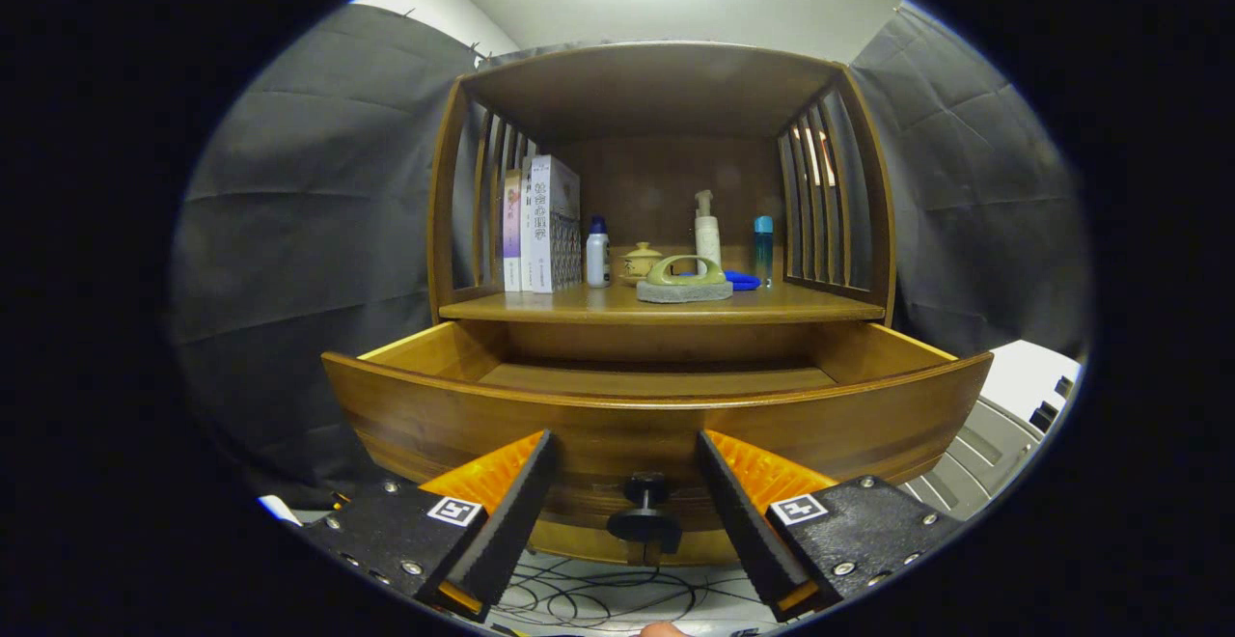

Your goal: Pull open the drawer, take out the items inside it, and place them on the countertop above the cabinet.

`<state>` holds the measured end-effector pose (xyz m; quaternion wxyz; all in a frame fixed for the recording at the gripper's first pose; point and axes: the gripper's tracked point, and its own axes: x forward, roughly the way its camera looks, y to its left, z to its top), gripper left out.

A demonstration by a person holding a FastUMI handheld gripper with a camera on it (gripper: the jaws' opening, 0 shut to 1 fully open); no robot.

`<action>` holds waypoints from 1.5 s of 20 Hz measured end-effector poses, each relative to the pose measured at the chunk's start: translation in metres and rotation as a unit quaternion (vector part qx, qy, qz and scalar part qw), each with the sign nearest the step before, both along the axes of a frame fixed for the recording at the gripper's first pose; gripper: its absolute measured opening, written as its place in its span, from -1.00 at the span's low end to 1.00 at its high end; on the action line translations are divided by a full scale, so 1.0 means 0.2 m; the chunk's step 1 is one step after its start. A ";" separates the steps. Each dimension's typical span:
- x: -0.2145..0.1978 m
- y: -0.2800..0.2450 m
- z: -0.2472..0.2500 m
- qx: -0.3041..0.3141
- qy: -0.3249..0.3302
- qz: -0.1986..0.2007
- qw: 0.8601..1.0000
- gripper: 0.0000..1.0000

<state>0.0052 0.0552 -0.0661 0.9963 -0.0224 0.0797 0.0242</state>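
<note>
The gripper is released, fingers spread either side of the drawer knob without touching it. At 12 o'clock the drawer stands pulled out, its visible floor bare. Risk: reaching in low could knock the drawer front.

Drawer pulled out, its open top free above the rim, gripper fingers spread either side of the knob, countertop front strip bare, brush, bottles, books crowding behind
</note>
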 end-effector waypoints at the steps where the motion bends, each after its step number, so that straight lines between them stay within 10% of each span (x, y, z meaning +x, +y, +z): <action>1: 0.02 0.00 0.02 0.001 -0.006 -0.002 1.000 0.85; 30: 0.53 -0.02 0.01 -0.021 0.004 -0.046 0.999 0.86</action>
